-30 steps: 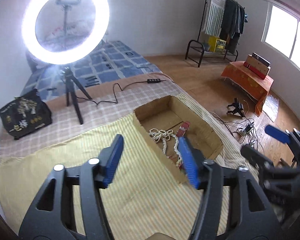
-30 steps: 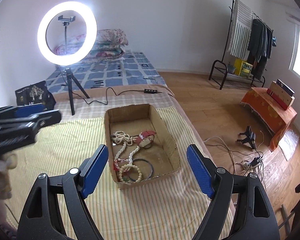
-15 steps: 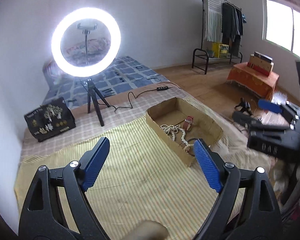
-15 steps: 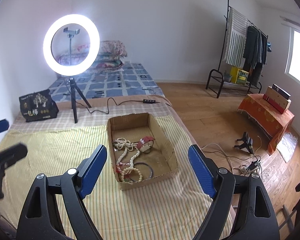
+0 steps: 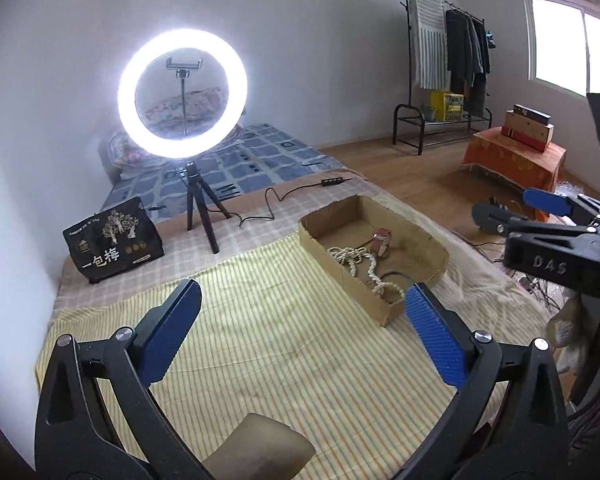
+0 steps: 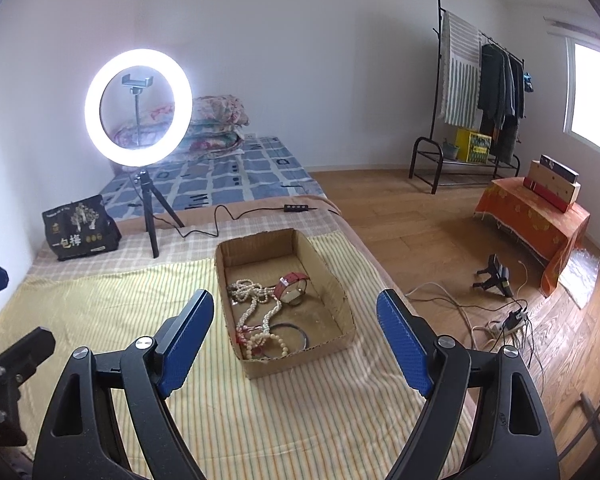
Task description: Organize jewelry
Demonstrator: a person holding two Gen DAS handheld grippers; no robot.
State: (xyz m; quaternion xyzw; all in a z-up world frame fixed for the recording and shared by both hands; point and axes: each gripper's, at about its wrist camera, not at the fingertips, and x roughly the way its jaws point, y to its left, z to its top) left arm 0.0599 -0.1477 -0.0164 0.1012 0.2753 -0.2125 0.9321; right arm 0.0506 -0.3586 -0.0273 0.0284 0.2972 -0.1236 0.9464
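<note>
1. Yellow striped cloth is covering the bed, and both tools are hovering above it.
2. Left tool is gaping wide, gripping nothing; right tool is spread wide too, carrying nothing.
3. Just ahead, the cardboard box is sitting on the cloth, holding a pearl necklace, a red-strapped watch and a dark bangle.
4. Farther back, a ring light is glowing on its tripod beside a black bag.

Left gripper, right gripper, black clamp frames, blue textured pads, silver screws
</note>
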